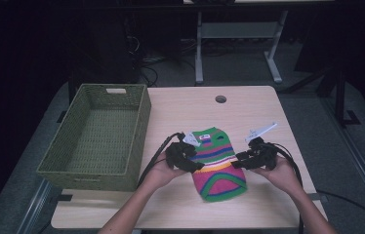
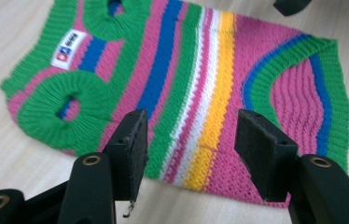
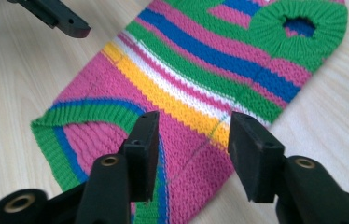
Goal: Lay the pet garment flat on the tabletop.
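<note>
On the pale wooden table point(image 1: 180, 105), with a green woven basket point(image 1: 97, 139) standing at its left, a small striped knitted sweater point(image 1: 217, 163) lies flat between the two hands. The left gripper point(image 1: 196, 165) sits at the sweater's left edge and the right gripper point(image 1: 238, 161) at its right edge. In each gripper view the jaws stand apart over the knit, with nothing pinched between the pads.

Light wood table point(image 1: 268, 105), cable hole point(image 1: 220, 99) at far edge. Green wicker basket point(image 1: 75, 146) left of hole; striped knit sweater point(image 1: 218, 163) nearer, below hole.
</note>
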{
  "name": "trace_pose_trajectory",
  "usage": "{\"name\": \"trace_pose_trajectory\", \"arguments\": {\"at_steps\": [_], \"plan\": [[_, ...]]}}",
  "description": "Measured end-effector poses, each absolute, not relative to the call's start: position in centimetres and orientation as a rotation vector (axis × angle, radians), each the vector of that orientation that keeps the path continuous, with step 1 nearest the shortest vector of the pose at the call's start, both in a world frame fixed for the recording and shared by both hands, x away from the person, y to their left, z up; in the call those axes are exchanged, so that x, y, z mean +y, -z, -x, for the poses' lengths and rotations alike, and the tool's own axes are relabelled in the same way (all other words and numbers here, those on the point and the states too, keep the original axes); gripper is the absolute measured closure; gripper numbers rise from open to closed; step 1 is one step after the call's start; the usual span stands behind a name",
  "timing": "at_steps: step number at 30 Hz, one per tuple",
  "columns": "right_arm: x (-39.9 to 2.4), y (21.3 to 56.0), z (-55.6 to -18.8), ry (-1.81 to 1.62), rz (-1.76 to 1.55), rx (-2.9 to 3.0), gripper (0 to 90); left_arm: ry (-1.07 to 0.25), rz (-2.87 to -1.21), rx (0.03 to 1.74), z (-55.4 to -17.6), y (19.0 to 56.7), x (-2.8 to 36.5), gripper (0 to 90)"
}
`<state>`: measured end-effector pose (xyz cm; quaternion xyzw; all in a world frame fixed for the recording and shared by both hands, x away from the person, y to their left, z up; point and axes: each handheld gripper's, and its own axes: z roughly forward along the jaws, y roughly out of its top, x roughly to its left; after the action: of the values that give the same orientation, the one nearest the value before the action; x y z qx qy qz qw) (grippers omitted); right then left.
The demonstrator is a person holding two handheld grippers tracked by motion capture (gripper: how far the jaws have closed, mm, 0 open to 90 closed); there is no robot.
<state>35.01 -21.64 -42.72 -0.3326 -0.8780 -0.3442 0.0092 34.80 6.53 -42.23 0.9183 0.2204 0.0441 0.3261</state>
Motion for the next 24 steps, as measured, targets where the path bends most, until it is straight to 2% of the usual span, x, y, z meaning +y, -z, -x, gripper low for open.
{"name": "trace_pose_trajectory", "arguments": {"at_steps": [4, 6, 7, 9, 11, 12, 24], "plan": [[-21.8, 43.1, -34.8, 1.067, 1.039, -2.741, 56.7, -0.102, -2.407, 0.572, -34.4, 42.8, 6.5, 49.5], [-21.7, 43.4, -34.7, 1.055, 1.029, -2.748, 64.0, -0.081, -2.414, 0.554, -34.2, 42.9, 6.5, 63.8], [-21.7, 43.5, -34.6, 1.052, 1.031, -2.755, 68.6, -0.075, -2.419, 0.544, -34.0, 43.0, 6.5, 76.0], [-21.5, 43.7, -34.5, 1.026, 1.013, -2.766, 79.8, -0.078, -2.447, 0.529, -33.8, 43.4, 6.2, 89.7], [-21.2, 43.8, -34.4, 0.997, 1.006, -2.798, 88.9, -0.055, -2.477, 0.527, -33.8, 43.8, 5.9, 90.0], [-21.2, 43.9, -34.4, 0.991, 1.001, -2.802, 89.7, -0.053, -2.498, 0.513, -33.8, 43.9, 5.8, 90.0], [-20.9, 45.4, -34.5, 0.901, 1.005, -2.811, 89.9, -0.016, -2.538, 0.499, -33.8, 44.8, 5.1, 90.0]]}}
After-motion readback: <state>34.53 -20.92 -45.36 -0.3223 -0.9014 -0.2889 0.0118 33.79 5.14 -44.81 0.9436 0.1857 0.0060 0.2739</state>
